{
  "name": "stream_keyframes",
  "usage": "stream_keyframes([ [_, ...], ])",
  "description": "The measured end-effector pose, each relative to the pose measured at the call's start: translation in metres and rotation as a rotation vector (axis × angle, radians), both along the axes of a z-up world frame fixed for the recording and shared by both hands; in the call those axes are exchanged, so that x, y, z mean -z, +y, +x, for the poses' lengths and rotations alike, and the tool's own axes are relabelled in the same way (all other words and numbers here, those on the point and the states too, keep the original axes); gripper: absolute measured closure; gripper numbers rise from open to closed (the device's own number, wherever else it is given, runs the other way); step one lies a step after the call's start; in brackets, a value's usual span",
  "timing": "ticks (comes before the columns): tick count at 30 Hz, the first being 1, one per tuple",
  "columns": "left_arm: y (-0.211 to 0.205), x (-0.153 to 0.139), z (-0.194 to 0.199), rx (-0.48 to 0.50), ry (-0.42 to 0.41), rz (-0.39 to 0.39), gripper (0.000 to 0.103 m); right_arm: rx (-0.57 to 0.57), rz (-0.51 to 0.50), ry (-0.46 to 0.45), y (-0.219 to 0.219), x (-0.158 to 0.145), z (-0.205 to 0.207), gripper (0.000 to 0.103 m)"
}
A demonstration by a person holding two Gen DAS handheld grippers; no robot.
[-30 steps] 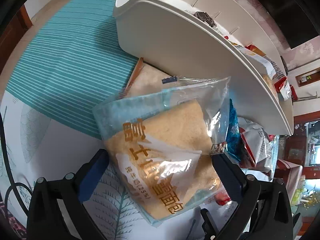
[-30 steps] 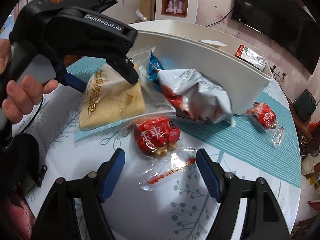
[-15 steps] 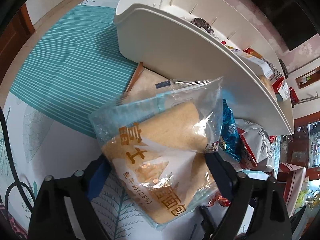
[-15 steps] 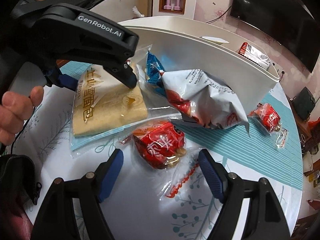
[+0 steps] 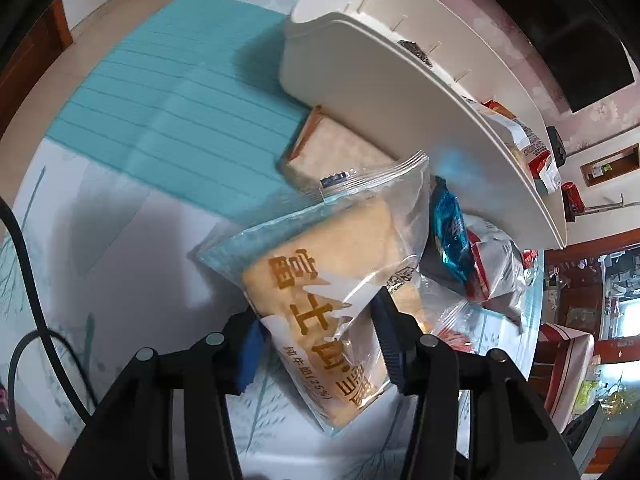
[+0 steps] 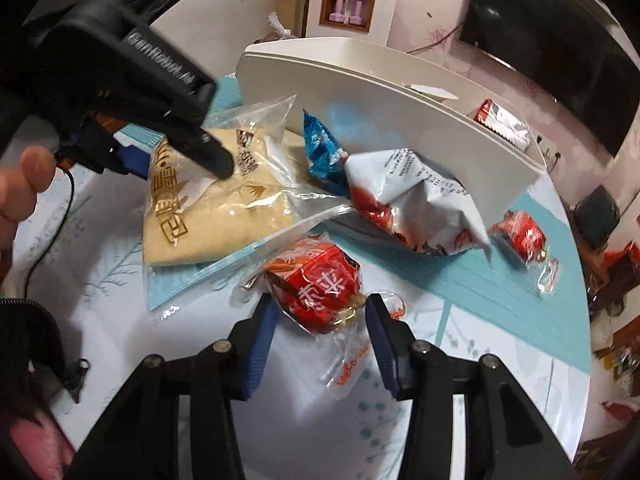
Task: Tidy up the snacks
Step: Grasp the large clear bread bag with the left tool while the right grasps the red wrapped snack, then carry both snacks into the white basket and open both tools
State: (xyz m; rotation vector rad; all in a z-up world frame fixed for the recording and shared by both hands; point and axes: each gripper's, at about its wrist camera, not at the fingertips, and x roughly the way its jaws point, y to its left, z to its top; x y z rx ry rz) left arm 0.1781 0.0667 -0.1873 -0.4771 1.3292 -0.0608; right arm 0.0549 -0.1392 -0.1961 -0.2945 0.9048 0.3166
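My left gripper (image 5: 318, 338) is shut on a clear bag of yellow bread (image 5: 332, 280) with gold lettering, lifting its near end off the table; the bag also shows in the right wrist view (image 6: 216, 216). My right gripper (image 6: 320, 328) has its jaws closed in on a red snack packet (image 6: 320, 284) that lies on the table. A white bin (image 5: 400, 92) with several snacks inside stands behind both; it also shows in the right wrist view (image 6: 400, 108).
A white and red crumpled bag (image 6: 416, 204) and a blue packet (image 6: 320, 148) lie against the bin. Another red packet (image 6: 520, 232) lies on the teal runner (image 6: 500, 292) at right. A flat bread pack (image 5: 336, 148) lies under the bin's edge.
Both grippers have closed from wide open: the left onto the bread bag, the right around the red packet. The right gripper moved forward to the packet.
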Motion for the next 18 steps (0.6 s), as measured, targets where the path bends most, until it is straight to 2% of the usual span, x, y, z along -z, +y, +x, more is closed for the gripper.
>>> stream_keyframes([
  [10, 0.01, -0.027, -0.023, 0.012, -0.018, 0.045, 0.065, 0.006, -0.011, -0.059, -0.006, -0.03, -0.022, 0.057],
  [13, 0.013, -0.043, -0.025, 0.023, -0.051, 0.068, 0.07, 0.018, 0.012, -0.07, -0.011, -0.044, -0.025, 0.057],
  [18, 0.013, -0.073, -0.029, 0.037, -0.121, 0.086, 0.071, 0.033, 0.005, -0.119, -0.013, -0.064, -0.028, 0.057],
])
